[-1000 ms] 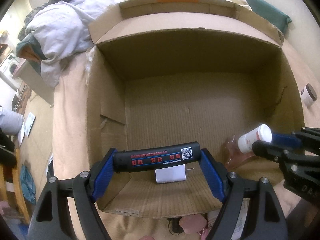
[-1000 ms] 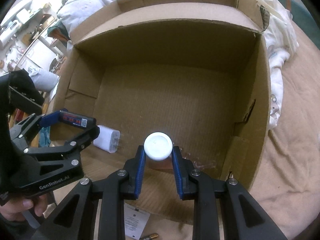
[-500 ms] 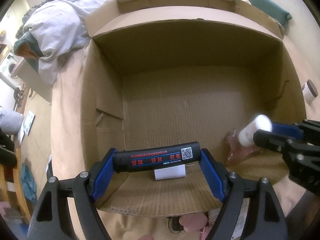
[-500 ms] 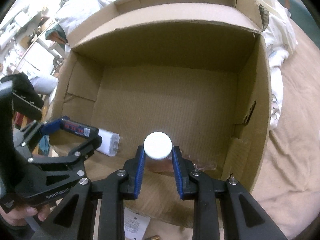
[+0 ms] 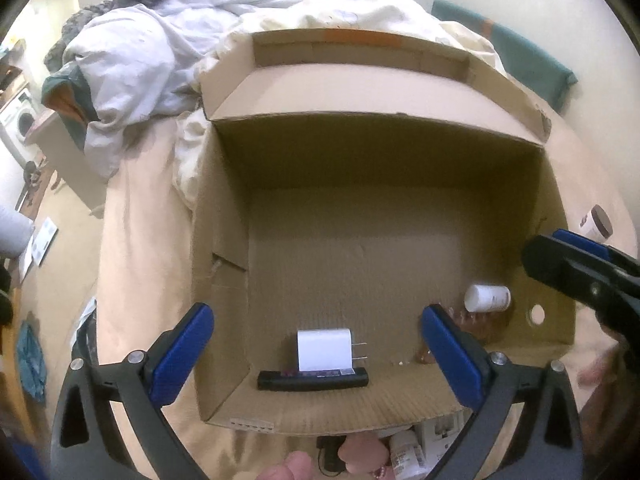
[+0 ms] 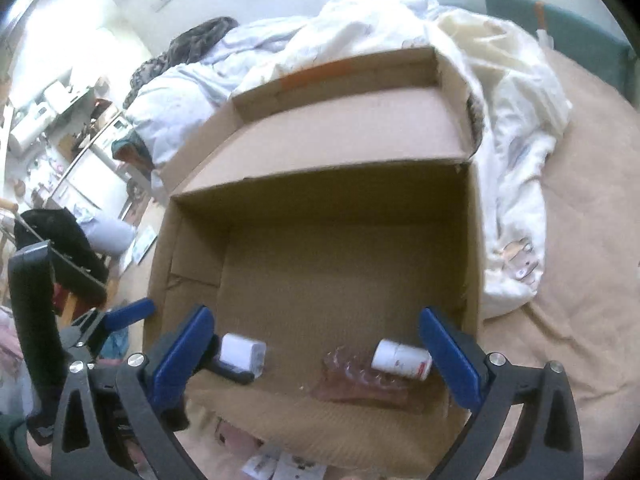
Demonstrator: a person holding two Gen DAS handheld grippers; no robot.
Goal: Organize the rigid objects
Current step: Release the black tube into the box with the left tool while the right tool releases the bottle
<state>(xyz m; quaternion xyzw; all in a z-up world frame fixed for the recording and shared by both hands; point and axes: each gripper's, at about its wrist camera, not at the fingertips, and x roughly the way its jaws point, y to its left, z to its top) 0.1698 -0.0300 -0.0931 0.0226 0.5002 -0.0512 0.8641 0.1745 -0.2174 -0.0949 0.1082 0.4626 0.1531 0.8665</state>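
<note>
Left tool (image 5: 318, 350), right tool (image 6: 316, 350): black frames, blue pads, silver screws.

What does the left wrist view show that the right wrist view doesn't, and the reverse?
Only the left wrist view: the white charger's metal prongs, the full length of the black printed tube, a brown-lidded jar outside the box.

Only the right wrist view: the clear plastic tray in full, under the white bottle.

Both: the open cardboard box, charger, tube and bottle lying inside, and both claws, left and right, just opened, with nothing between their pads.
</note>
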